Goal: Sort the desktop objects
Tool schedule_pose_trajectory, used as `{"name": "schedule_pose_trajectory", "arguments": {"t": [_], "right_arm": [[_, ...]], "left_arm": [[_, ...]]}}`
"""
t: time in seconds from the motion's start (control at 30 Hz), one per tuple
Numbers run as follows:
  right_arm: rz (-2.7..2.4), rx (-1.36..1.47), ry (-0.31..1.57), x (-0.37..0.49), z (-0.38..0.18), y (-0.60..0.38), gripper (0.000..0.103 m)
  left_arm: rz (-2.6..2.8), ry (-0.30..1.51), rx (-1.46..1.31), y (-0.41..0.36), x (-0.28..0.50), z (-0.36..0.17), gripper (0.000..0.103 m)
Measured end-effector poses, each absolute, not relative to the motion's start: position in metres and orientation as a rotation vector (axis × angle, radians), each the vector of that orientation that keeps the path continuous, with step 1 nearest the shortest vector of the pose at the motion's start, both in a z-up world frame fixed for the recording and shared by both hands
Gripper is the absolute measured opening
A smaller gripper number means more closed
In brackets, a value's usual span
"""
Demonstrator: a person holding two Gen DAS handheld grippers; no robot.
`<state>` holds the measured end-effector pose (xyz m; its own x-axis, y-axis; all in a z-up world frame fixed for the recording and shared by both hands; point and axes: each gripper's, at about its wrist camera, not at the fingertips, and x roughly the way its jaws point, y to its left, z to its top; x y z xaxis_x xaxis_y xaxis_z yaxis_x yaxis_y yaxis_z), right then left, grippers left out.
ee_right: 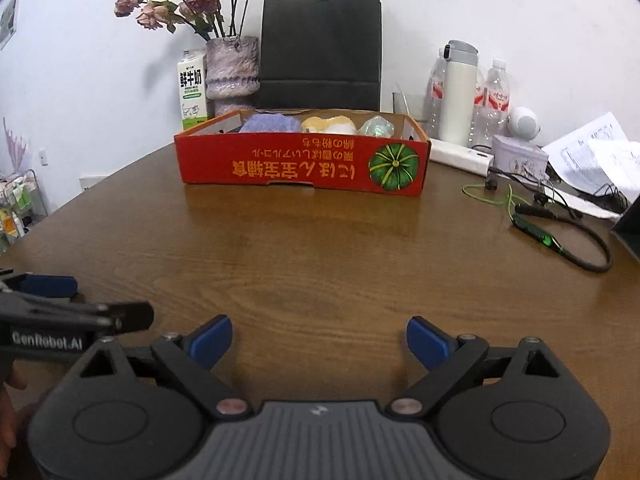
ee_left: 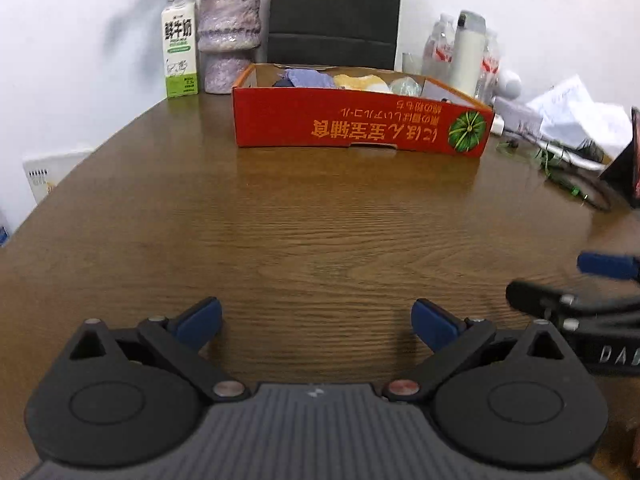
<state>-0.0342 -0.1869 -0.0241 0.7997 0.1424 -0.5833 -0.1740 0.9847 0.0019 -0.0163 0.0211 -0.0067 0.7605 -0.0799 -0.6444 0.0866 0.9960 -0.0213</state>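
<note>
Red cardboard, glossy and printed with orange lettering and a green striped pumpkin, makes up the shallow tray (ee_right: pixel 300 164) sitting toward the far side of the counter (ee_right: pixel 320 264). Inside it, three soft lumps sit in a row: a crinkled lilac bundle (ee_right: pixel 270 123) at the tray's left, a fuzzy yellow-and-white one (ee_right: pixel 329 125) in the middle, a pale green glossy-looking one (ee_right: pixel 376 127) at its right.

Just behind the tray stands a matte black paper bag (ee_right: pixel 320 48) with thin loop handles. Behind the tray's left corner, a mottled purple vase (ee_right: pixel 232 72), rough and bulging, holds dried roses, with a squared green-and-white milk carton (ee_right: pixel 193 90) touching its side. Behind the tray's right corner, a smooth white cylindrical flask (ee_right: pixel 458 92) stands among clear plastic bottles (ee_right: pixel 496 96). Right of the tray, a black cable loop (ee_right: pixel 576 240) lies on the dark, heavily grained wood.

Well on the near side of the tray, both tools hover over bare wood. Left claw (ee_left: pixel 317 326): blue rubbery pads spread wide, nothing between them. Right claw (ee_right: pixel 319 342): likewise spread, holding nothing.
</note>
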Motion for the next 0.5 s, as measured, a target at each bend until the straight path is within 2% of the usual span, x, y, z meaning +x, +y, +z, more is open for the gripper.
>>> {"name": "schedule_pose_trajectory", "arguments": {"t": [0.13, 0.27, 0.5], "right_arm": [[0.158, -0.058, 0.622, -0.020, -0.025, -0.185, 0.095], [0.152, -0.034, 0.676, -0.006, -0.032, -0.187, 0.103], [0.158, -0.042, 0.699, -0.002, -0.034, -0.187, 0.103]], "left_arm": [[-0.090, 0.714, 0.043, 0.016, -0.007, -0.008, 0.103], [-0.057, 0.711, 0.028, 0.018, 0.001, -0.008, 0.103], [-0.032, 0.701, 0.025, 0.016, 0.005, -0.009, 0.103]]}}
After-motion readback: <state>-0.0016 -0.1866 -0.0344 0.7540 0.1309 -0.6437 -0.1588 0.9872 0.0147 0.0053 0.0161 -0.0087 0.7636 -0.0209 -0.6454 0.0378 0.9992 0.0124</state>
